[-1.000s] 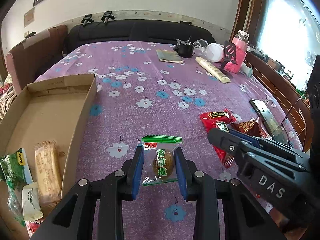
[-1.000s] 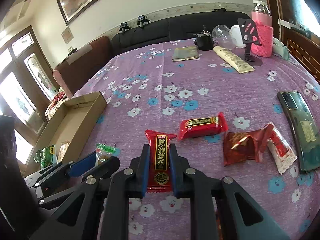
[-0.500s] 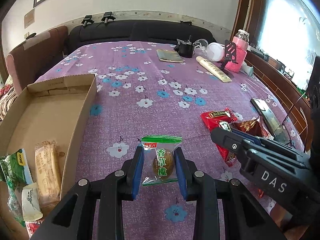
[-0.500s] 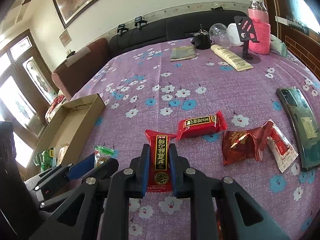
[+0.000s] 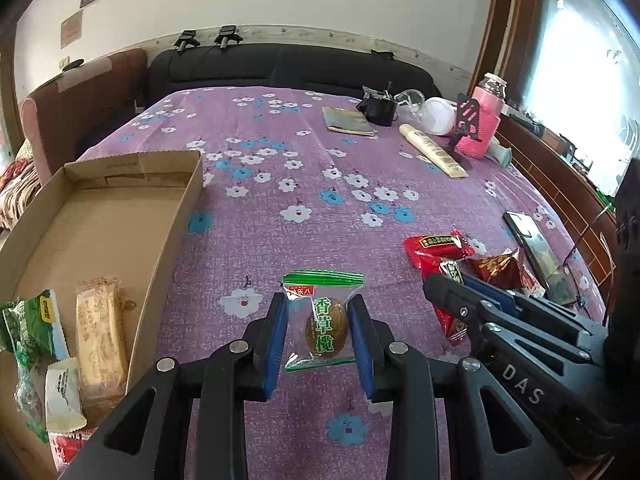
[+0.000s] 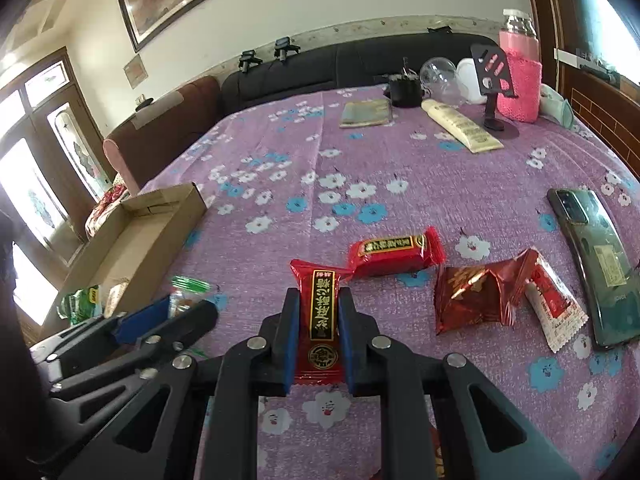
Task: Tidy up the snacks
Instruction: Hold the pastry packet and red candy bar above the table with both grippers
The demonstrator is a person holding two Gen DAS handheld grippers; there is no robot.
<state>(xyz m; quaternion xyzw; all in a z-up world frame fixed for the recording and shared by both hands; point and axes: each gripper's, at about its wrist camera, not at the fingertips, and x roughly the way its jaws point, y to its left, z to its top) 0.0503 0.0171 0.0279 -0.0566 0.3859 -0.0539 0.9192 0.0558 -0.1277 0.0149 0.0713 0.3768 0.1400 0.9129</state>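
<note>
Snacks gripped for boxing: left gripper [image 5: 319,322] clamps a clear green-edged olive packet [image 5: 323,320]. Right gripper [image 6: 319,322] pinches a red gold-lettered wrapper [image 6: 320,316]; the open cardboard box [image 5: 168,236] waits at ten o'clock.

Glossy plastic film wraps the olive packet [image 5: 322,322] and the red snack bar [image 6: 322,322]. The box [image 5: 100,240] is matt brown cardboard. Matt purple flowered cloth [image 5: 312,184] covers the table. The fingers [image 5: 276,340] are matt black plastic.
</note>
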